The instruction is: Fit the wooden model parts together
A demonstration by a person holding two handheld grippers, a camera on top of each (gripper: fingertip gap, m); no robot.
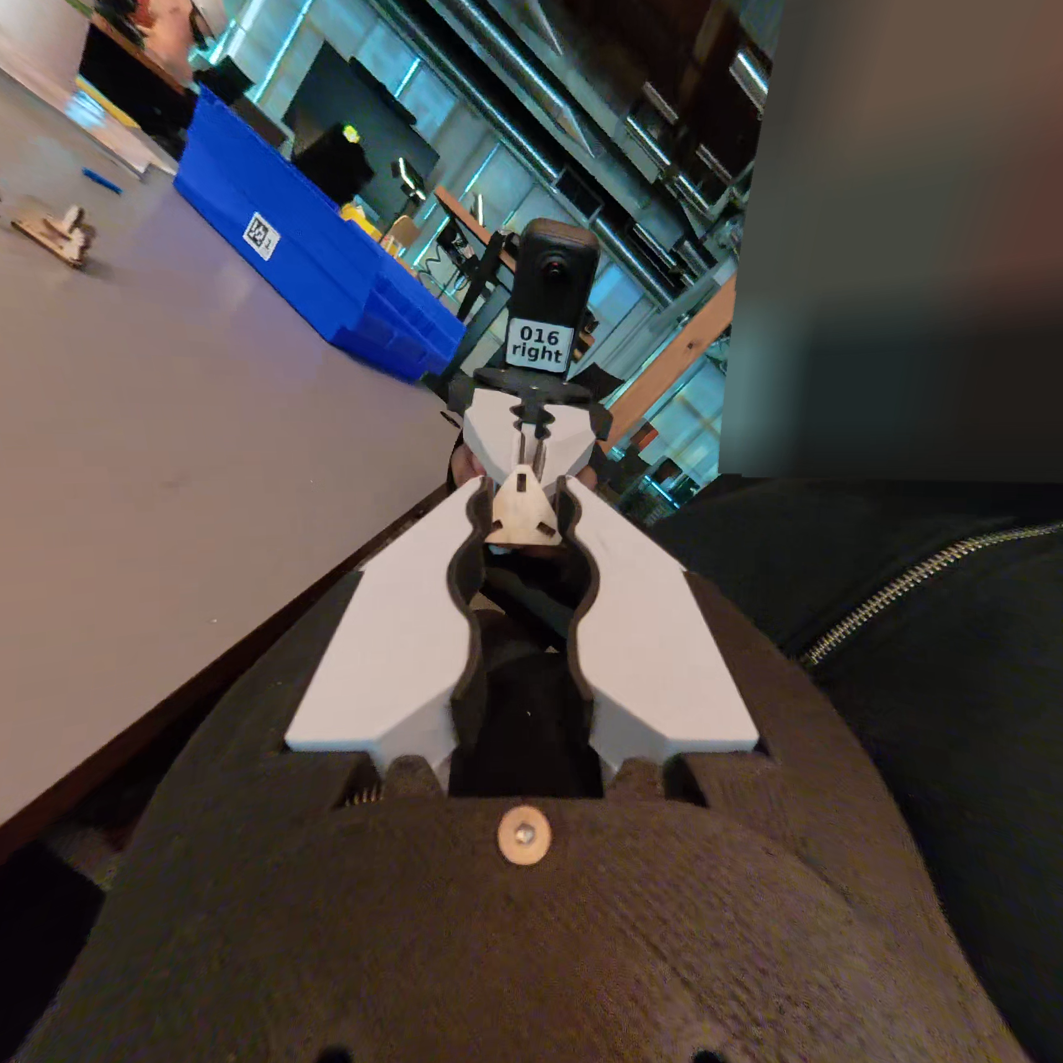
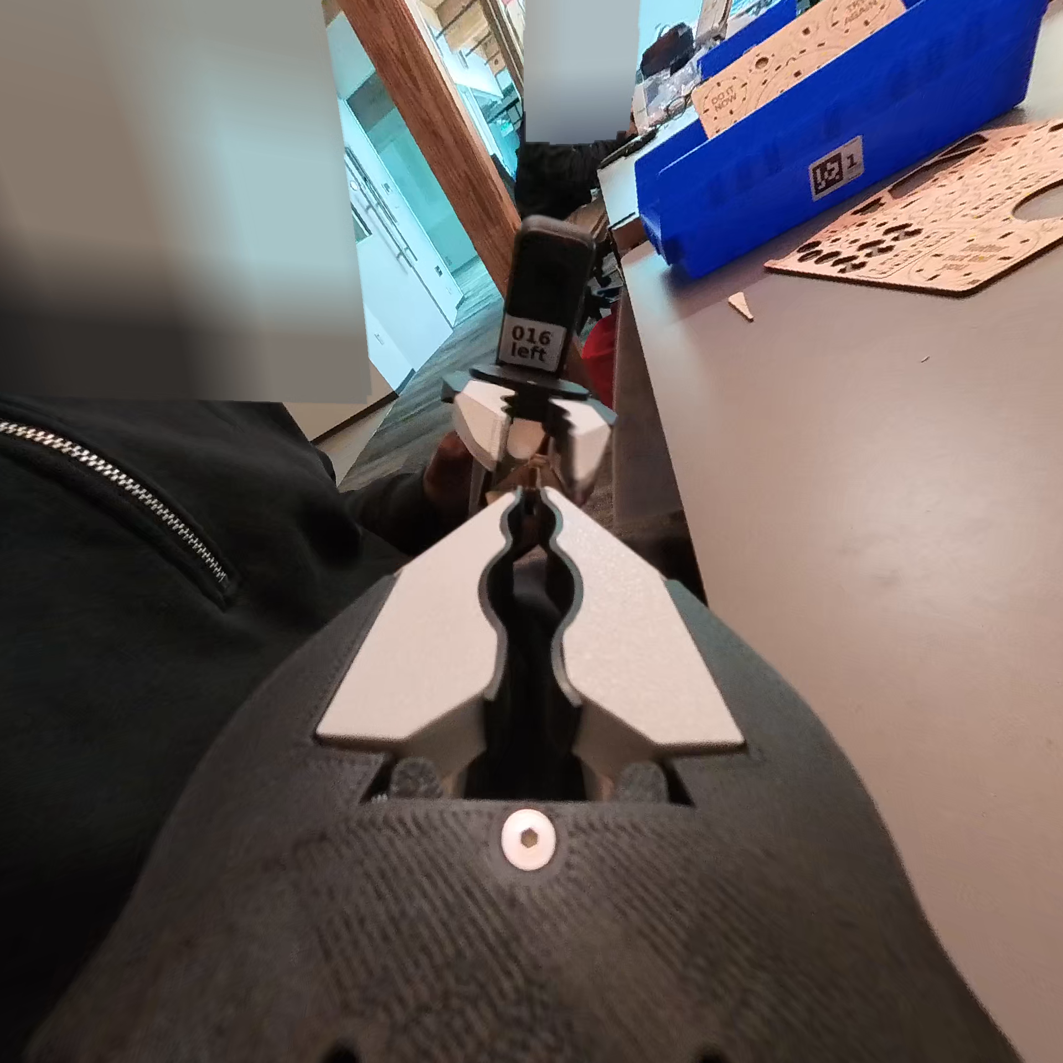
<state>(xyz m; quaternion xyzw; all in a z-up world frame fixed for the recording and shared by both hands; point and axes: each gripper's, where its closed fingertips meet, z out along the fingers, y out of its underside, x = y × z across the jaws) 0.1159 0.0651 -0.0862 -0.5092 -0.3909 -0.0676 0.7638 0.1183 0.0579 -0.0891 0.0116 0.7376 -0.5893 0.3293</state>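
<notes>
Beside the table (image 1: pixel 172 460), both claws meet on a pale triangular piece (image 1: pixel 520 512).

Even indoor light, bluish window glow behind; wide-angle edge warping, soft blur in the foreground.

Fingers (image 1: pixel 391 644): white, wavy black-lined inner edges.
Body (image 1: pixel 517 949): black, one silver screw (image 1: pixel 524 834).
Clothing: black zipped jacket (image 2: pixel 115 575).

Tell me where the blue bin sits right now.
In the left wrist view the blue bin sits upper left on the grey table; in the right wrist view it sits upper right, behind the cut-out wooden sheet.
</notes>
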